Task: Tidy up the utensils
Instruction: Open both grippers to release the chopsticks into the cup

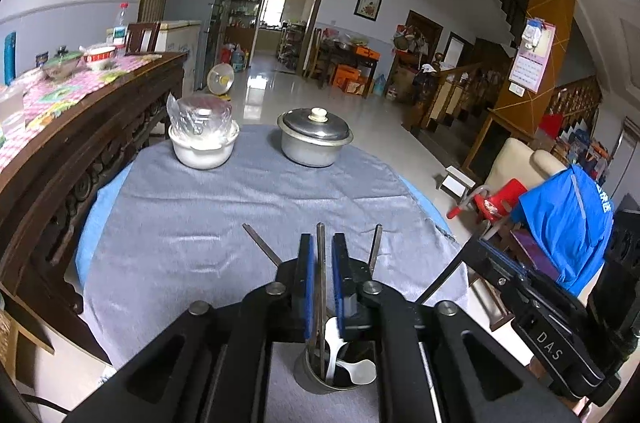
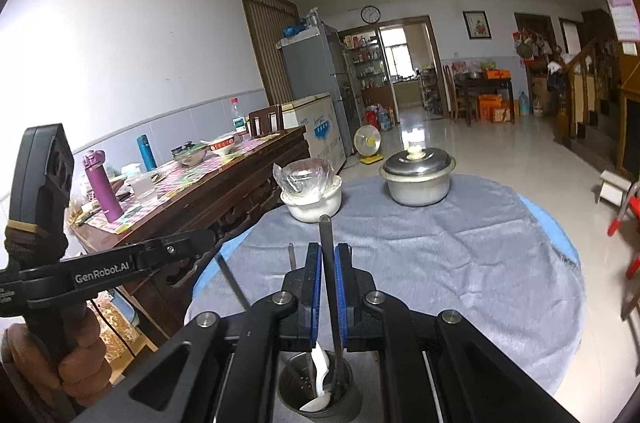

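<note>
A: What is each tool (image 1: 321, 255) holding?
B: The left tool is nearly closed around a metal handle (image 1: 320, 243); the right tool (image 2: 328, 263) is pinching another handle (image 2: 327, 247), both standing in the cup (image 2: 316, 393) at the surface's near edge.
A: Farther back?
B: A white bowl (image 1: 204, 145) and lidded pot (image 1: 314, 139) are sitting at the far edge.

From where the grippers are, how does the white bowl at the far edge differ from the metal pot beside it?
The white bowl is pale, the metal pot dull grey. The bowl is topped by a clear plastic bag with something inside; the pot wears a domed metal lid with a cream knob. The bowl stands nearer the wooden sideboard, the pot on the open-room side. Both rest upright on the grey cloth.
</note>
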Action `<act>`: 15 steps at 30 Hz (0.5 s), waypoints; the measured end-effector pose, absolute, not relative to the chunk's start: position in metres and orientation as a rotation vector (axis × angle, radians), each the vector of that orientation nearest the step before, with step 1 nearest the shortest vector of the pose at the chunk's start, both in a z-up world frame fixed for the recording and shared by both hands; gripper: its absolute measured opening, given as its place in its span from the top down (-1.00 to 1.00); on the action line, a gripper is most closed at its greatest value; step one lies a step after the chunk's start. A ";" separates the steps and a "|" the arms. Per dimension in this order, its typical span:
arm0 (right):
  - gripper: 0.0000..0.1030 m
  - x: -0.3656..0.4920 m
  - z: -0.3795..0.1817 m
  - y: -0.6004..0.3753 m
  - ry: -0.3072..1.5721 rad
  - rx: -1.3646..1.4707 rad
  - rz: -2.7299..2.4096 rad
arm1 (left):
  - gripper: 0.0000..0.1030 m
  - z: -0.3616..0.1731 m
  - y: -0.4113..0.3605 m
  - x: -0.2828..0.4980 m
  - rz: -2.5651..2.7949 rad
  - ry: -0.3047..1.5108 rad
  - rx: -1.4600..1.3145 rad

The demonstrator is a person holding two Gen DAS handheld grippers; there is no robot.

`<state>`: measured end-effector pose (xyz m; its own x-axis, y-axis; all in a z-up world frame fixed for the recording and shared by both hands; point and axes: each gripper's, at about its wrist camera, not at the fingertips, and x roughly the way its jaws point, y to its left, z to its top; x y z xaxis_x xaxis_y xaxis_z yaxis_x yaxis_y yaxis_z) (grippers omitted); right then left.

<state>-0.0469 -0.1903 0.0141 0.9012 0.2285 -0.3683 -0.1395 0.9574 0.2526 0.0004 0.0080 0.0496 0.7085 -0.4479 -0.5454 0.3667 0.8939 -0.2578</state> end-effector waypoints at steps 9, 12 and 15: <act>0.67 -0.045 0.007 -0.214 0.396 0.347 0.170 | 0.45 0.044 0.017 0.006 -0.405 0.642 -0.148; 0.67 -0.043 0.003 -0.221 0.408 0.378 0.157 | 0.41 0.041 0.019 0.008 -0.387 0.648 -0.147; 0.67 -0.042 -0.001 -0.228 0.418 0.396 0.135 | 0.26 0.036 0.023 0.011 -0.361 0.655 -0.142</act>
<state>-0.0420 -0.2284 -0.0010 0.9065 0.2077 -0.3676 -0.0470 0.9148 0.4011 0.0111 0.0234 0.0361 0.7339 -0.3712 -0.5688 0.2824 0.9284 -0.2415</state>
